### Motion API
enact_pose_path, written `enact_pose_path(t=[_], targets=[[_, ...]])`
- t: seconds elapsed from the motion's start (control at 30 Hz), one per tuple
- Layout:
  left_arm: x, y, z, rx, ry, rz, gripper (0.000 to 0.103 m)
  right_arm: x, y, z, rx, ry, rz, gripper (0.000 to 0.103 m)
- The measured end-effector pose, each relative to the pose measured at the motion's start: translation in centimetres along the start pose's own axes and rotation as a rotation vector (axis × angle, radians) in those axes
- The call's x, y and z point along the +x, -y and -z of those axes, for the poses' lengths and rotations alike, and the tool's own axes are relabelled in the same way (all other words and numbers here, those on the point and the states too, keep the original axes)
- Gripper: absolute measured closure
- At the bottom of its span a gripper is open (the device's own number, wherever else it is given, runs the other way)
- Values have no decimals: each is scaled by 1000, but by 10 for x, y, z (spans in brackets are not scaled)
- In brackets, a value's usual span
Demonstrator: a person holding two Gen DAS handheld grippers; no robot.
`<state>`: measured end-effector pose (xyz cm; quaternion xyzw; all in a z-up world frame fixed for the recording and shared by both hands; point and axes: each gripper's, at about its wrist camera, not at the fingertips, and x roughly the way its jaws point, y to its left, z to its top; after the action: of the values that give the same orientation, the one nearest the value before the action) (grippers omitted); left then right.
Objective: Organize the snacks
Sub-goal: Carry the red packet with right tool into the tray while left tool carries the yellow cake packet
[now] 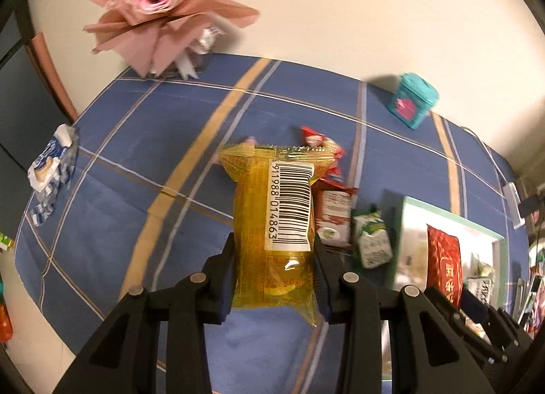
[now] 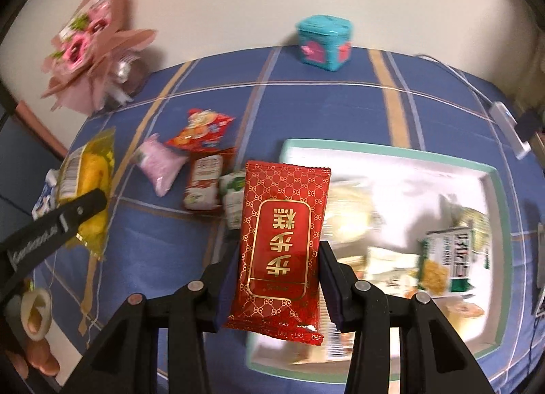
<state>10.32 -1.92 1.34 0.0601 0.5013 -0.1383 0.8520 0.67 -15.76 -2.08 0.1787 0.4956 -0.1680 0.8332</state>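
Observation:
My left gripper (image 1: pixel 275 251) is shut on a yellow see-through snack packet (image 1: pixel 272 210) with a barcode label, held above the blue plaid cloth. My right gripper (image 2: pixel 279 251) is shut on a red packet with gold characters (image 2: pixel 284 203), held over the left edge of a white tray with a teal rim (image 2: pixel 385 152). Several snacks lie in the tray, among them a green and white packet (image 2: pixel 449 257). On the cloth left of the tray lie a pink packet (image 2: pixel 160 164), a red packet (image 2: pixel 201 131), a red and white sachet (image 2: pixel 202 182) and a green and white packet (image 2: pixel 233 196).
A pink bouquet (image 1: pixel 163 9) stands at the far left against the wall, and a teal tin (image 1: pixel 412 104) at the far edge. A blue and white packet (image 1: pixel 51 169) lies at the cloth's left edge. A white cable and adaptor (image 2: pixel 507 124) run along the right.

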Motion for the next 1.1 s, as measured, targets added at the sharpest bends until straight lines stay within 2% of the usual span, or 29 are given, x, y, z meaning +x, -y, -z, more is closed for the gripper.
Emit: enact_pose_path(t=[0.23, 0.57, 0.87, 1.1], targets=[[-6, 52, 15, 103, -1, 38, 63, -12, 56, -1, 101, 16, 45, 56], [-8, 112, 36, 233, -23, 100, 63, -30, 114, 1, 207, 46, 55, 56], [3, 150, 55, 325, -62, 126, 63, -31, 131, 2, 227, 54, 45, 56], [22, 170, 67, 382, -103, 117, 63, -19, 135, 6, 233, 30, 48, 56]])
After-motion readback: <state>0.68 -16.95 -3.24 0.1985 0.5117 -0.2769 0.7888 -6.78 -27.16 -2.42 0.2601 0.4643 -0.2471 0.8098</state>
